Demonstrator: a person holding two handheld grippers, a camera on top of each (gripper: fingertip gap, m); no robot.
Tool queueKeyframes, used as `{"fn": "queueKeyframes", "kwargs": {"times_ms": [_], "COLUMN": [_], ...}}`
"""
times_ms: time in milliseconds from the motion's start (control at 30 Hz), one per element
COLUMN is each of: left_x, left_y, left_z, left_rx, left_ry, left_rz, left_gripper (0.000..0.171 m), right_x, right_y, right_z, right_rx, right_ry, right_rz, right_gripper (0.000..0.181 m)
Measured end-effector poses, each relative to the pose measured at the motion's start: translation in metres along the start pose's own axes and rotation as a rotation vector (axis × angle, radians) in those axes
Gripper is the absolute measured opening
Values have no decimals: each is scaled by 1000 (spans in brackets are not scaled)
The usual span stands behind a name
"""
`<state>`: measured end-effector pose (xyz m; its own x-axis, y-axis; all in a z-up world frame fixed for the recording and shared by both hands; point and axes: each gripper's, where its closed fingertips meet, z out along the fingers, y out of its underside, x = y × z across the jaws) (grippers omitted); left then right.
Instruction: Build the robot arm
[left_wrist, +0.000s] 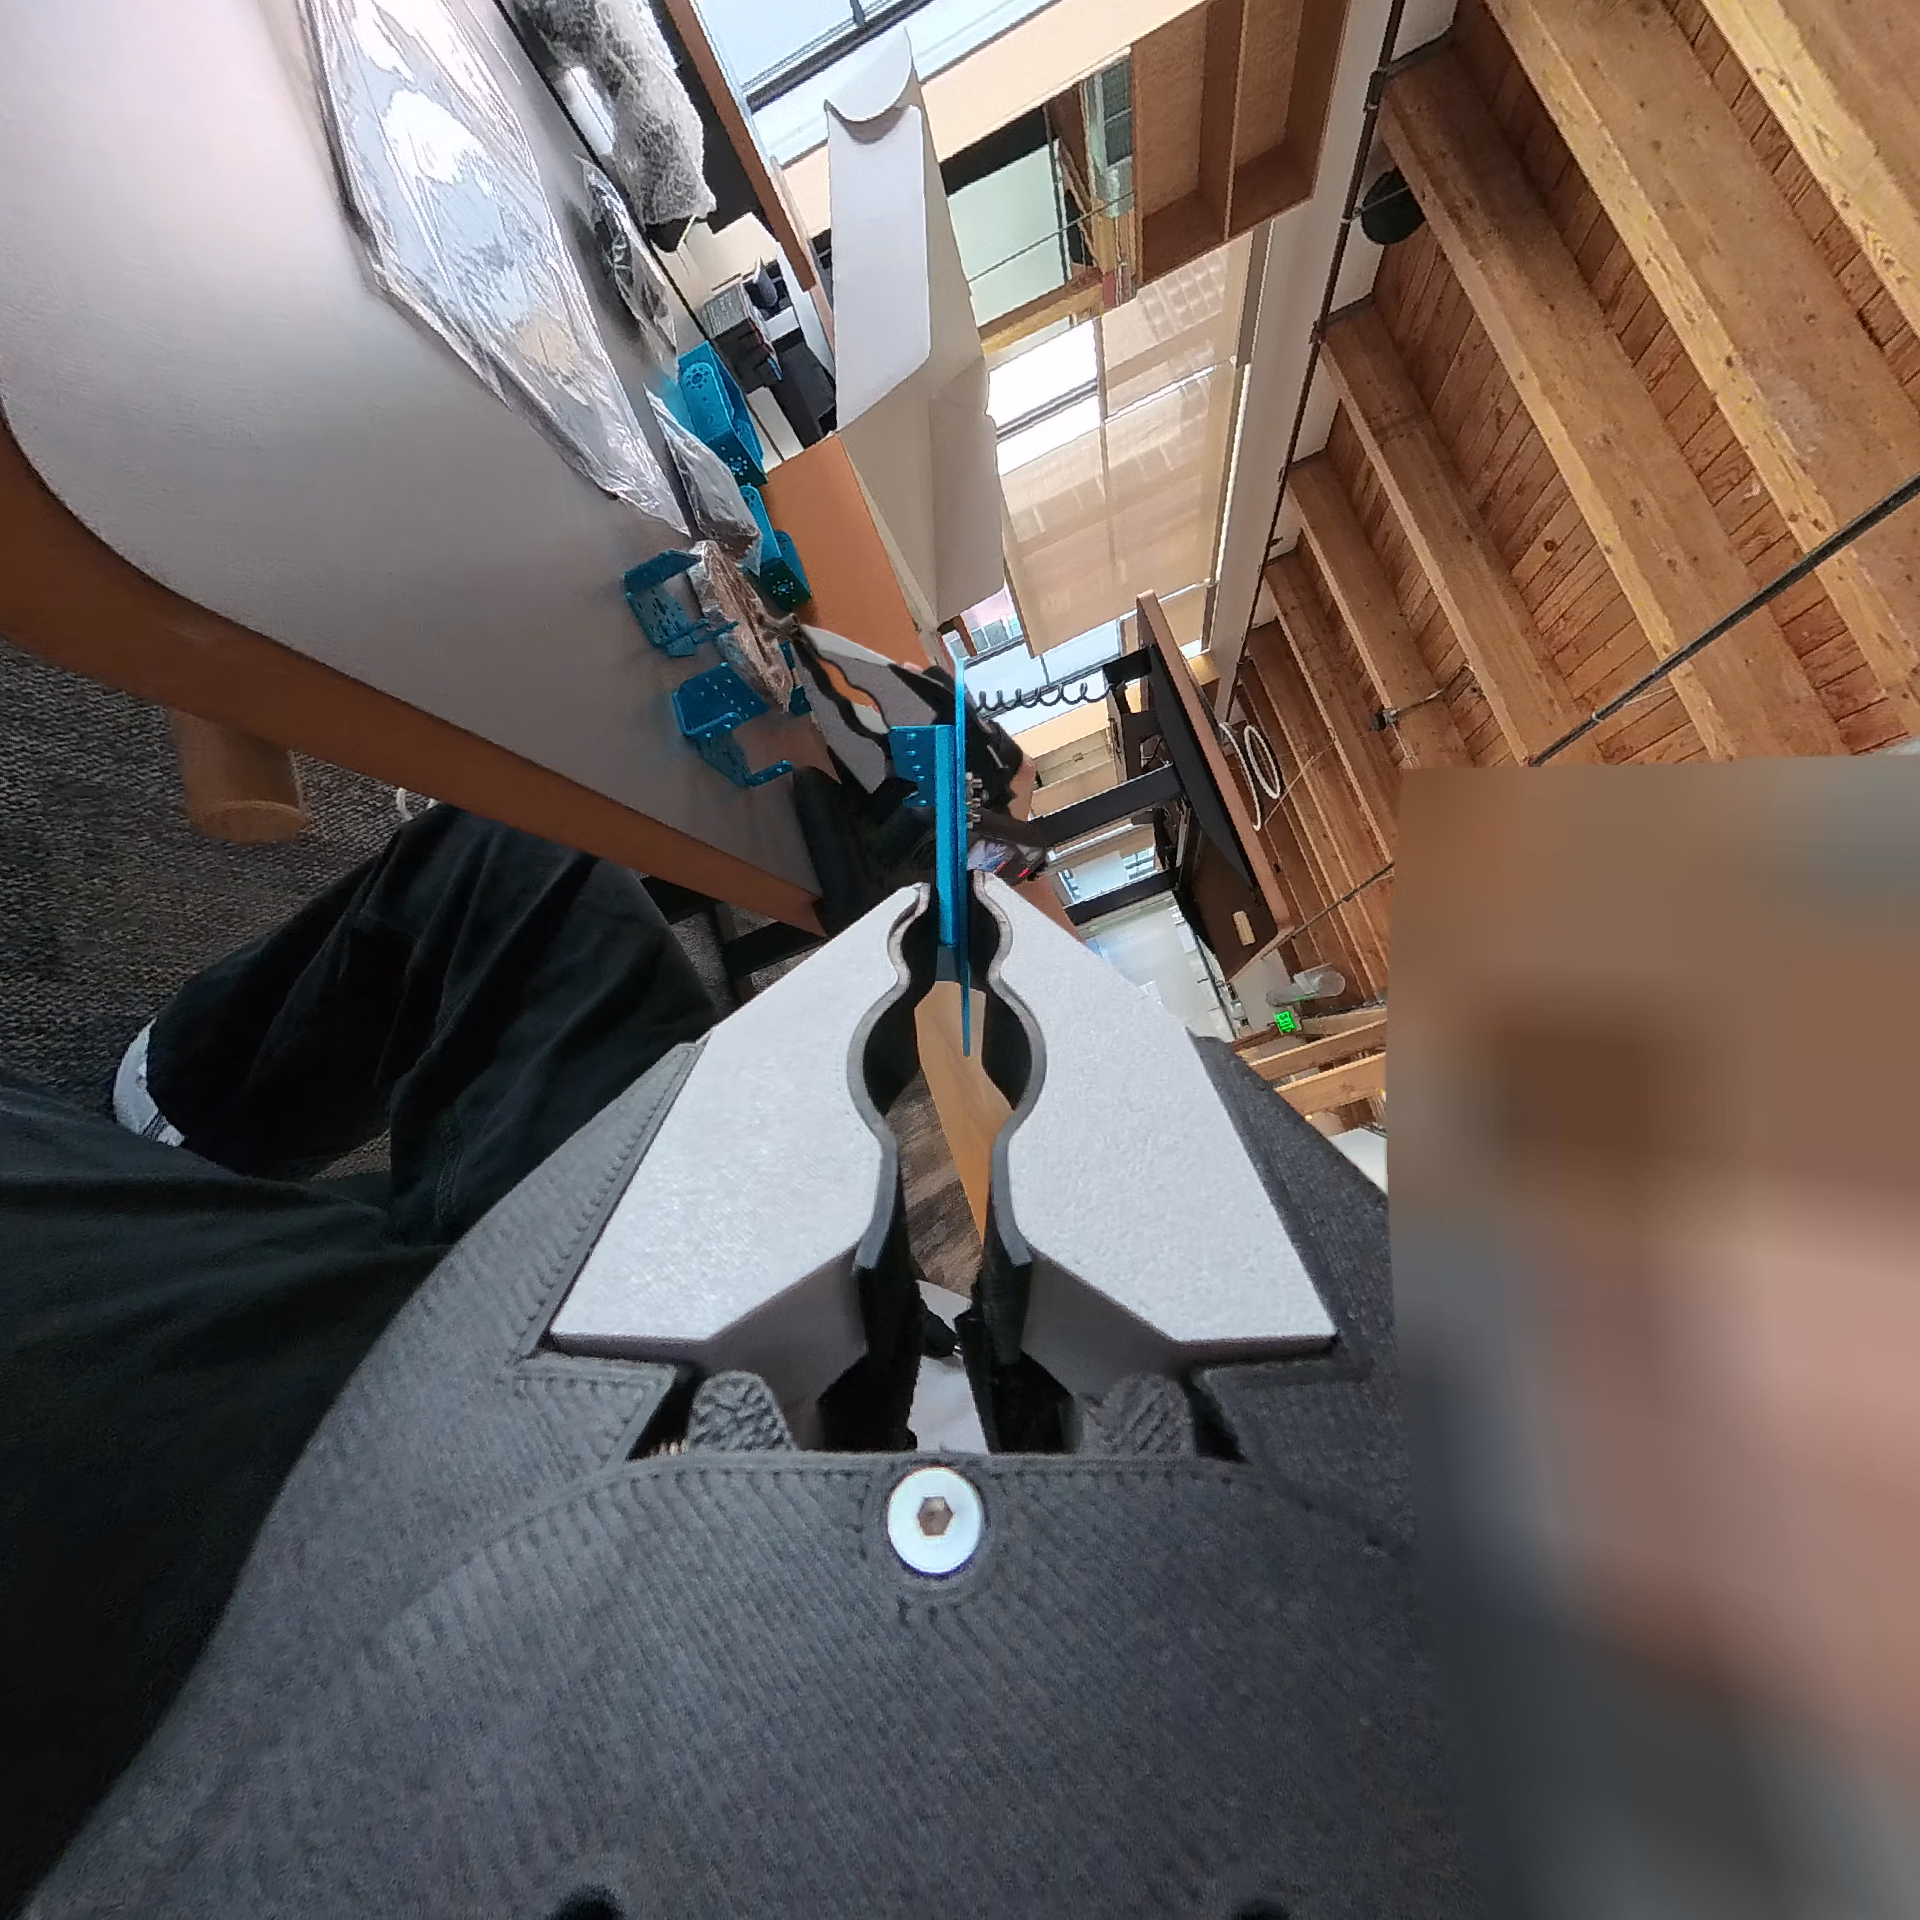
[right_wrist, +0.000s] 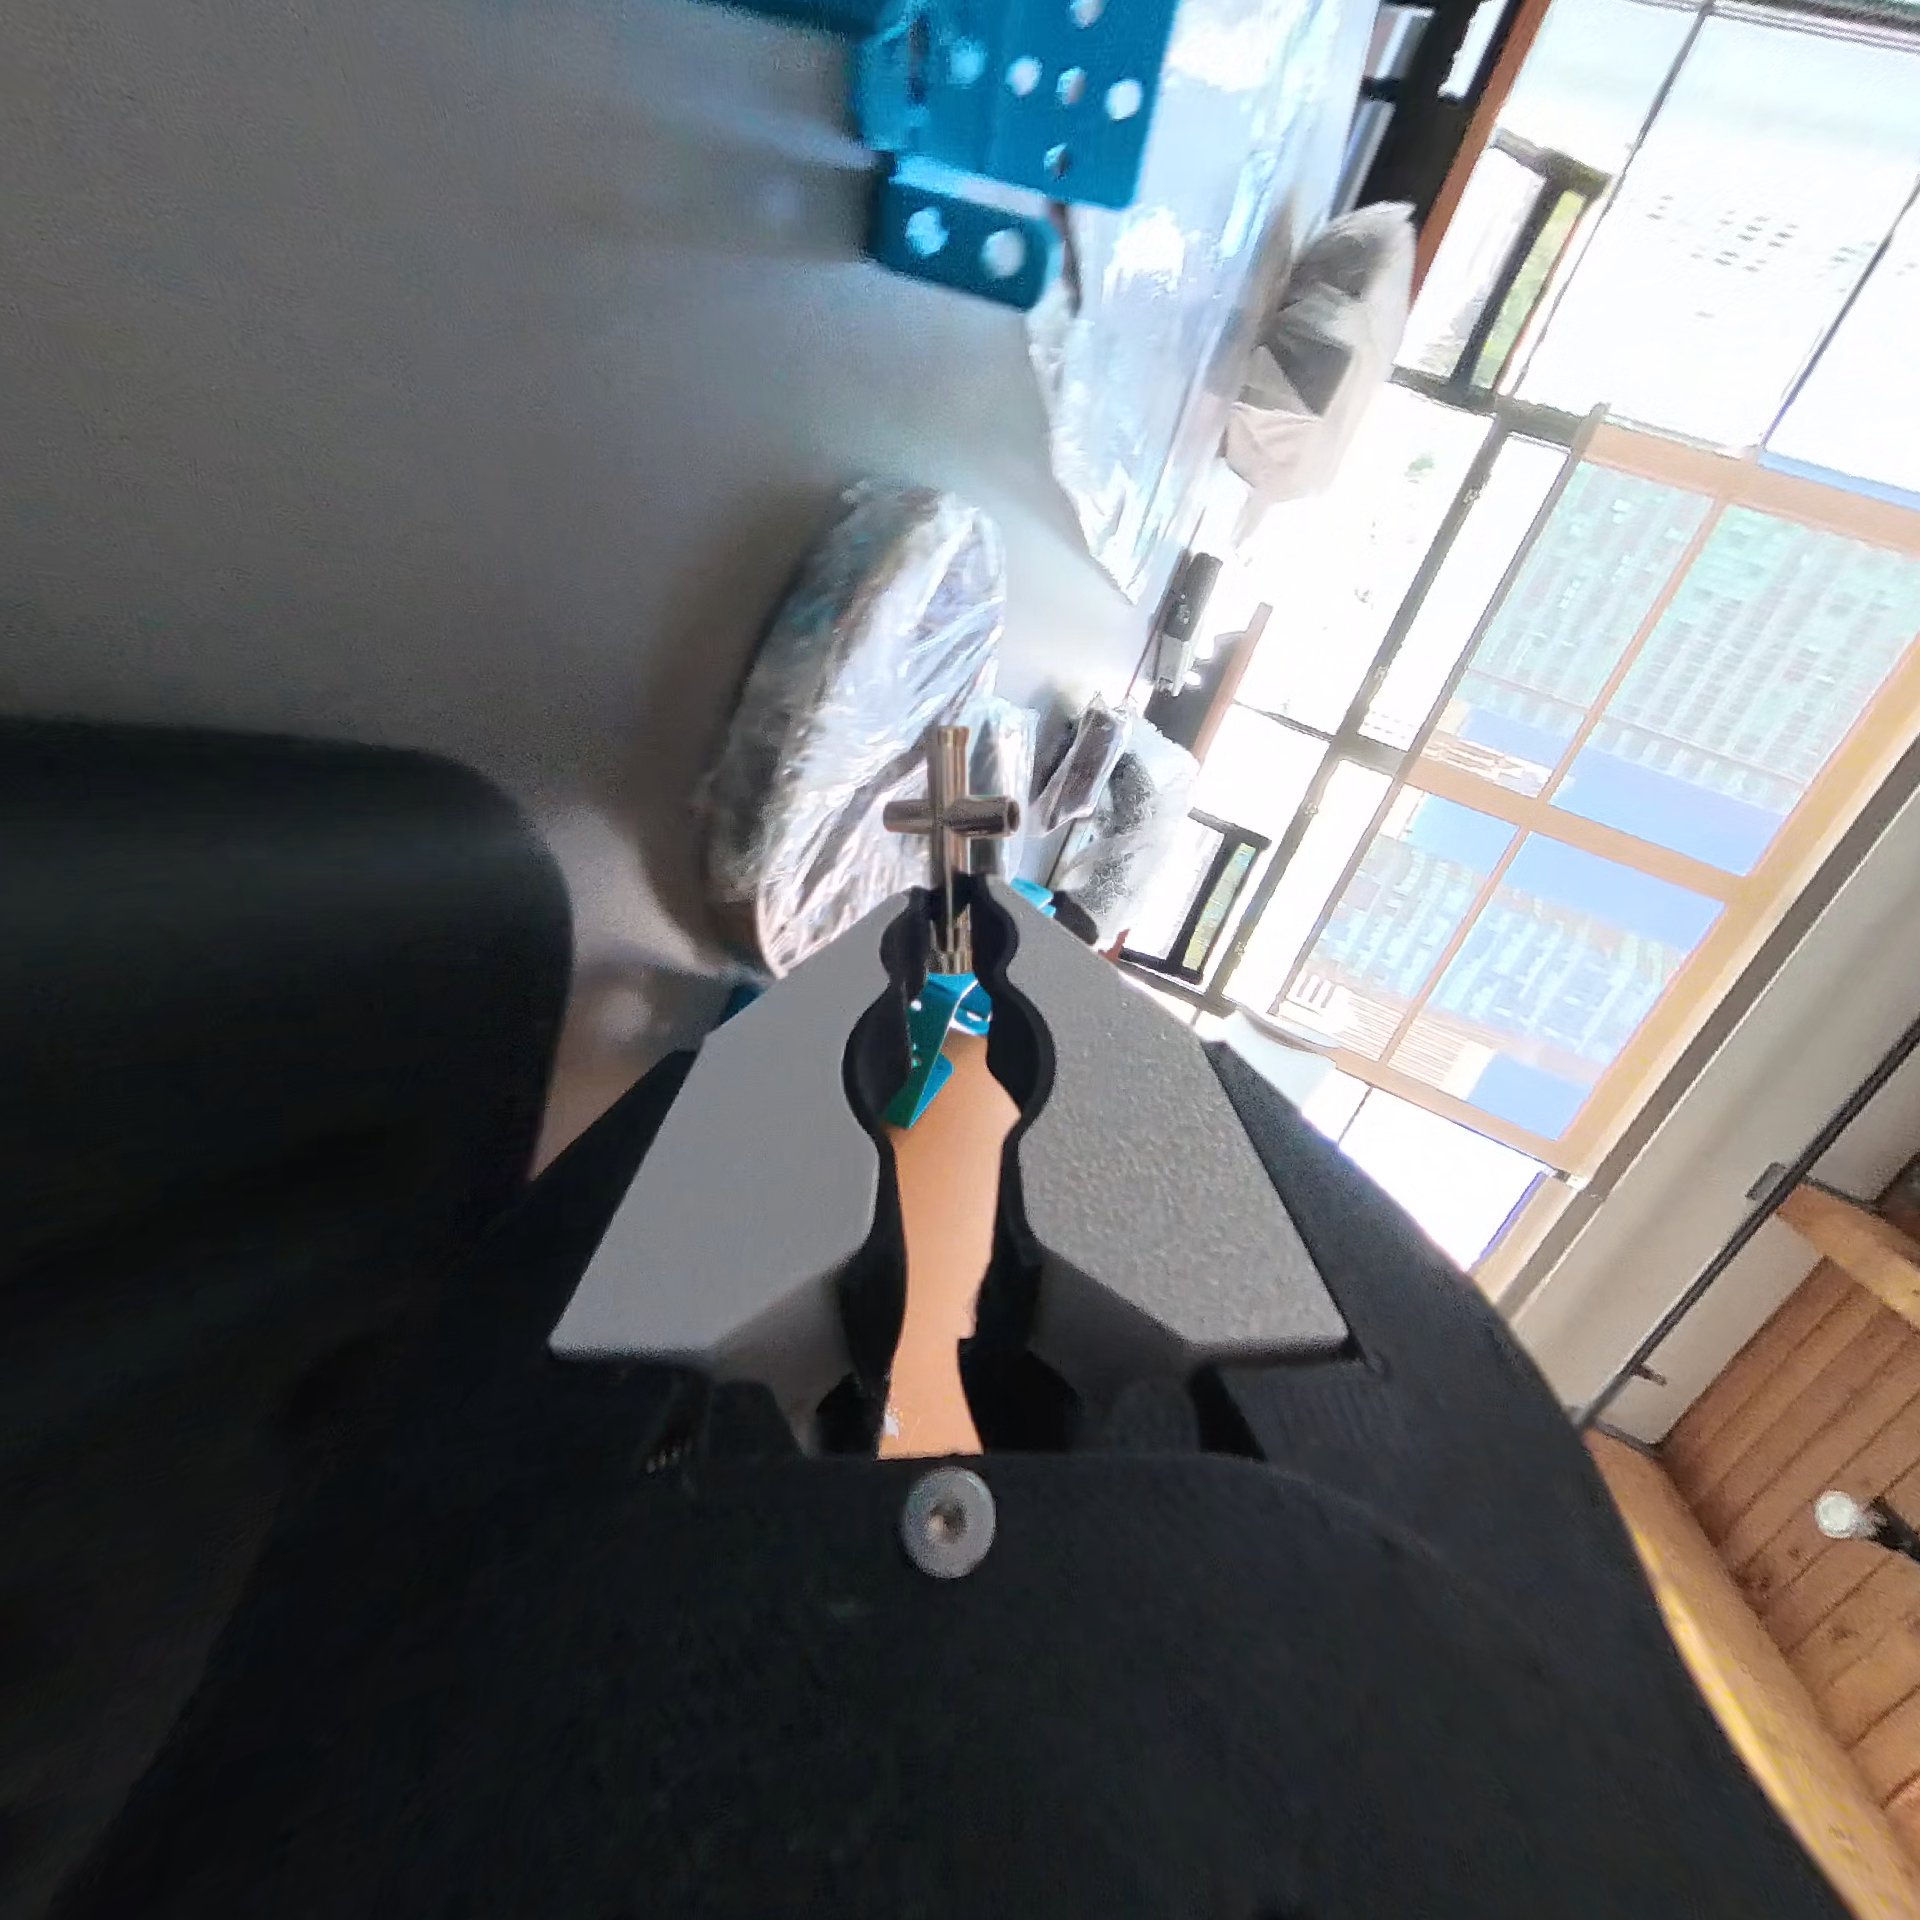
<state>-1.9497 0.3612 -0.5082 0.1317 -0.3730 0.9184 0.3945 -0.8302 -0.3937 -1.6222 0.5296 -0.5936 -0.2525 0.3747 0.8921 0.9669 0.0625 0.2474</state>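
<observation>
Blue perforated metal bracket (left_wrist: 951, 831) sits edge-on between the tips of the left gripper (left_wrist: 951, 914), jaws clamped on its thin plate, part held off the table and out past its edge. A strip of the plate runs down into the gap between the grey fingers (left_wrist: 769, 1174).

Right gripper (right_wrist: 951, 899) has its jaws pinched on the shaft of a small silver cross-shaped wrench (right_wrist: 943, 805), the cross head sticking out just beyond the tips. In the left wrist view the right gripper (left_wrist: 805, 649) shows farther off, tips touching or just beside a plastic-wrapped roundish item (left_wrist: 743, 623) on the table; cannot tell which.

White table (left_wrist: 260, 416) with orange-brown edge carries more blue brackets (left_wrist: 717, 717) clustered near that wrapped item, plus another blue piece (left_wrist: 717, 400) farther along. A large flat clear plastic bag (left_wrist: 468, 239) lies well apart toward the far end, with a dark bubble-wrapped bundle (left_wrist: 634, 94) beyond it.

Right wrist view: a plastic-wrapped disc (right_wrist: 852, 717) just behind the wrench, a blurred blue bracket with holes (right_wrist: 997, 125) near the top, a shiny bag (right_wrist: 1174, 343) beside it. A bit of blue-green bracket (right_wrist: 920, 1049) shows through the finger gap.

Person's dark trouser leg (left_wrist: 395, 997) below the table edge, carpet floor (left_wrist: 94, 790) under it.
</observation>
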Motion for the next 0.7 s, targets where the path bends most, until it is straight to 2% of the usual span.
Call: {"fn": "queueKeyframes", "kwargs": {"times_ms": [233,333,700], "left_x": [4,5,9], "left_y": [0,-1,1], "left_z": [1,0,-1], "left_rx": [0,2,-1], "left_ry": [-8,-8,12], "left_rz": [13,16,14], "left_gripper": [3,3,3], "right_x": [-11,-18,-18], "right_y": [-9,-9,-5], "right_z": [-7,-10,-10], "right_rx": [39,45,87], "right_ry": [-86,-165,-339], "right_rz": [-131,-127,245], "right_gripper": [8,9,13]}}
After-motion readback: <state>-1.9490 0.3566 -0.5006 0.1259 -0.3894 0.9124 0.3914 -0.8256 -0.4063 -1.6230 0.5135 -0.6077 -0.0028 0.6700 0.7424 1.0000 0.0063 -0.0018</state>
